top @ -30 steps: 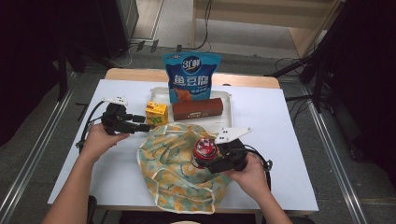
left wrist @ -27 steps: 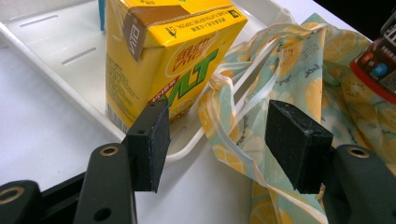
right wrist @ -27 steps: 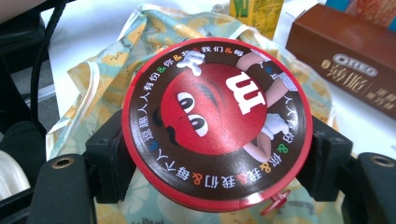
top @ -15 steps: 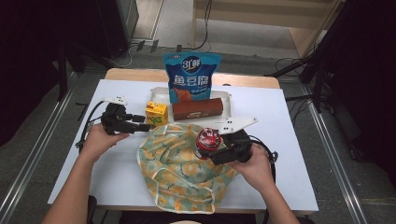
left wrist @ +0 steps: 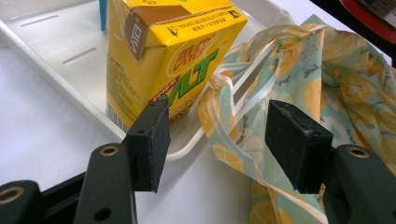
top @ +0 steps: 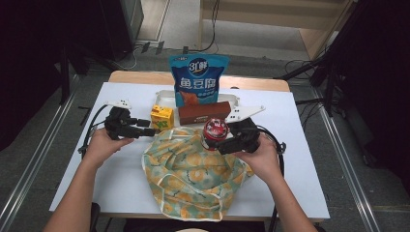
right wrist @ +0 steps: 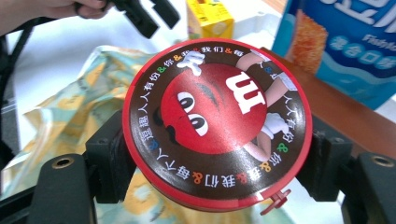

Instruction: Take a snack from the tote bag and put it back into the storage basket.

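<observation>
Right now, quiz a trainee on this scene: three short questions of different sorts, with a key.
1. True or false: the right gripper is shut on the red tin.
2. What lies between the jaws of the left gripper? A) the yellow carton B) the bag's handle C) the blue pouch
3. Fill in: the carton stands in the white ____.

Key: 1 true. 2 B, the open jaws are not yet shut on it. 3 tray.

My right gripper (right wrist: 215, 154) clamps a round red candy tin (right wrist: 215, 123), lid up, above the yellow-patterned cloth bag (top: 193, 171).
</observation>
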Available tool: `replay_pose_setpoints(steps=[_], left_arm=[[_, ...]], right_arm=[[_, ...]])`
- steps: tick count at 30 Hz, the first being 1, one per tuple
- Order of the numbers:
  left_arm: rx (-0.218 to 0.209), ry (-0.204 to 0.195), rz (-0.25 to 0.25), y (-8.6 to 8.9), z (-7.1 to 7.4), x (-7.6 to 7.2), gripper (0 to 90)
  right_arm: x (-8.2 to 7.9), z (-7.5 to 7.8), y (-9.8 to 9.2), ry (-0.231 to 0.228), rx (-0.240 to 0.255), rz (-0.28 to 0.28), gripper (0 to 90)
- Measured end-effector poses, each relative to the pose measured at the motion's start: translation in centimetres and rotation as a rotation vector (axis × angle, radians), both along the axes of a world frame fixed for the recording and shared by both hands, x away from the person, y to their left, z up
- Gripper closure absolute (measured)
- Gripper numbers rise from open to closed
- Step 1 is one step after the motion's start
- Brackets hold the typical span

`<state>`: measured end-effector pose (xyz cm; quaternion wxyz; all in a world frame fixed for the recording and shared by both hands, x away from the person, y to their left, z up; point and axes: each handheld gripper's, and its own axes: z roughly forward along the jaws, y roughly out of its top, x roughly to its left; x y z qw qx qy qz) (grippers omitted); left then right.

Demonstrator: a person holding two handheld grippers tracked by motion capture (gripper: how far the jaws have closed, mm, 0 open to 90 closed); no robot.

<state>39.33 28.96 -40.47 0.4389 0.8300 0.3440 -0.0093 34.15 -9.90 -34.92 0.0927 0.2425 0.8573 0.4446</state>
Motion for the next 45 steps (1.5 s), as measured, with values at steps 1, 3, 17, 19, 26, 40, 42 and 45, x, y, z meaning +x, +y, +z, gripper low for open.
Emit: replay_pose_setpoints(steps=[1,3,17,19,26,40,42,45], left_arm=[[0.003,0.0,-0.001,0.0,0.0,0.0,40.8],[0.003,0.001,-0.001,0.0,0.0,0.0,40.8],[-0.007,-0.003,0.003,0.2,0.1,0.0,40.9],[-0.007,-0.003,0.004,0.2,0.0,0.0,40.9],[-0.005,-0.002,0.003,0.2,0.0,-0.1,40.8],[-0.001,-0.002,0.007,0.5,-0.1,-0.3,40.9],[-0.001,-0.002,0.008,0.5,-0.1,-0.3,40.8],[0.001,-0.002,0.008,0.4,-0.1,-0.3,40.9]], right_arm=[[0.3,0.0,-0.1,-0.004,-0.004,-0.005,26.0],[0.9,0.0,-0.2,-0.009,-0.011,-0.018,26.0],[5.2,-2.0,-1.7,0.034,-0.017,-0.102,26.0],[5.7,-2.4,-1.9,0.038,-0.016,-0.12,26.0],[7.5,-4.1,-2.4,0.057,-0.022,-0.159,26.0],[9.2,-7.4,-2.4,0.083,-0.062,-0.203,26.0],[9.2,-7.7,-2.2,0.073,-0.083,-0.2,25.9],[9.4,-8.2,-2.0,0.07,-0.099,-0.199,25.9]])
